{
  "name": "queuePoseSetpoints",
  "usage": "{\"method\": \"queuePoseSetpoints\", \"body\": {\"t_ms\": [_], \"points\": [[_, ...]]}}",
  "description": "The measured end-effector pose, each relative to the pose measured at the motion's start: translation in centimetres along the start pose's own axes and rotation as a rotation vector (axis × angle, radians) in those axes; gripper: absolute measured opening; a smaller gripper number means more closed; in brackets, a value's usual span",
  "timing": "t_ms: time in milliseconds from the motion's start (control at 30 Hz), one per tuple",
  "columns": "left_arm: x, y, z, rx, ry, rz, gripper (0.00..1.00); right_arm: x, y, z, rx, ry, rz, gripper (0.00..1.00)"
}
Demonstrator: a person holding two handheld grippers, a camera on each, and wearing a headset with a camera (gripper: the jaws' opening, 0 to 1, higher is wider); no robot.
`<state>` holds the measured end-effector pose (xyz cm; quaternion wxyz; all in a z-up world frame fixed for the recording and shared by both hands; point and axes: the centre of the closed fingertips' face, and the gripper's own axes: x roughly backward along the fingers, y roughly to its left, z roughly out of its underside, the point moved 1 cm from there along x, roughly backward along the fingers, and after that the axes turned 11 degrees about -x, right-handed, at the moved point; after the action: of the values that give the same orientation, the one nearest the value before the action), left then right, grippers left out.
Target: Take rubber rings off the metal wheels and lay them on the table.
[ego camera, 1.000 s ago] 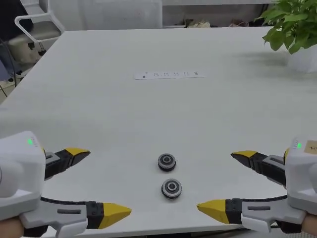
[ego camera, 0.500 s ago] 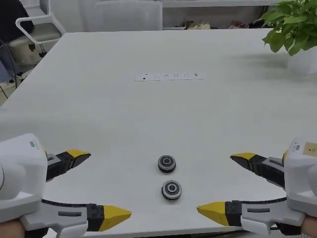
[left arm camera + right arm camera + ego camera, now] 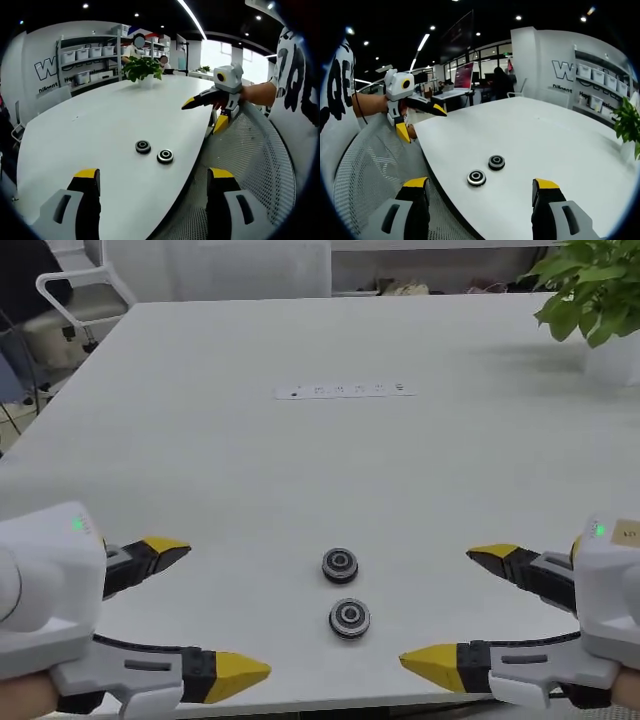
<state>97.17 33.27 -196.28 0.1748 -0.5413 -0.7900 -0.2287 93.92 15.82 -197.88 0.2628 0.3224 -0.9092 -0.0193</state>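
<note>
Two small metal wheels with black rubber rings lie flat near the table's front edge: the far wheel (image 3: 340,566) (image 3: 143,147) (image 3: 496,162) and the near wheel (image 3: 349,617) (image 3: 165,156) (image 3: 476,177). My left gripper (image 3: 215,610) (image 3: 152,176) is open at the lower left, well left of both wheels. At the lower right my right gripper (image 3: 458,605) (image 3: 481,185) is open too, about as far from them. Nothing sits between either pair of jaws. Each gripper also appears in the other's view: the right gripper (image 3: 202,112) and the left gripper (image 3: 422,120).
A white power strip (image 3: 343,391) lies mid-table. A potted plant (image 3: 590,300) stands at the far right corner. A white chair (image 3: 70,300) is beyond the far left corner. The table edge (image 3: 330,708) runs just below the wheels.
The grippers have stayed open and nearly still. The picture has shifted slightly with the head; the wheels have not moved.
</note>
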Motion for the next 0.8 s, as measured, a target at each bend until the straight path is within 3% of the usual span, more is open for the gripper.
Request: {"method": "queuePoseSetpoints", "body": {"t_ms": [367,800], "points": [[0.1,0.4,-0.6,0.008,-0.013,0.003,0.86,0.0,0.7,-0.7,0.037,0.001,-0.045,0.84],[-1.0,1.0,-1.7,0.000,-0.030,0.016,0.86,-0.8,0.1,-1.9,0.066,-0.006,-0.062,0.81]]}}
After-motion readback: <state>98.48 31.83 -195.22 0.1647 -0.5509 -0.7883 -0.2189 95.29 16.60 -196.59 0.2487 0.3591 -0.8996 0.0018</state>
